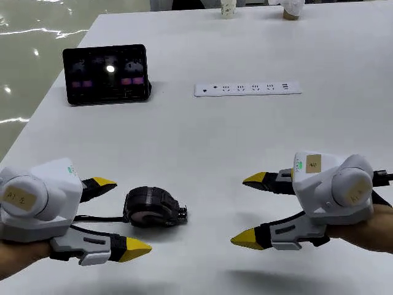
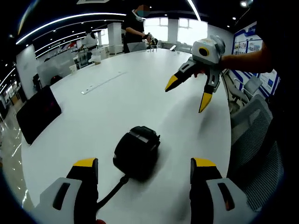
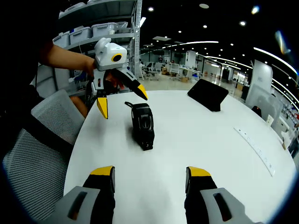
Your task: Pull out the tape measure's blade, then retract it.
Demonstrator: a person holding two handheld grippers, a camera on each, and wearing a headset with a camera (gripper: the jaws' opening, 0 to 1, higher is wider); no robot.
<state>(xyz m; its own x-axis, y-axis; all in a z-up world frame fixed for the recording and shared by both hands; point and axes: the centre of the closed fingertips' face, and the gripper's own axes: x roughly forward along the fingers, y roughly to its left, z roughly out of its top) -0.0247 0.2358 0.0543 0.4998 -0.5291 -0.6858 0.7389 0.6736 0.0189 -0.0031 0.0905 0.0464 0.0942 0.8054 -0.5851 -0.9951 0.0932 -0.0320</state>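
White workbench top (image 1: 202, 141). Left gripper (image 1: 130, 215) at near left, jaws wide apart, holding nothing. Right gripper (image 1: 240, 210) at near right, equally spread, empty. Black round-cased tape measure (image 1: 150, 208) lies flat on the bench just ahead of the left gripper, in line with its jaw gap, unclamped. Long axis runs left-right, blade-tip end facing the right gripper, well apart from it. Left is nearer: likely it clamps the case and right takes the tip. Blade looks fully in.
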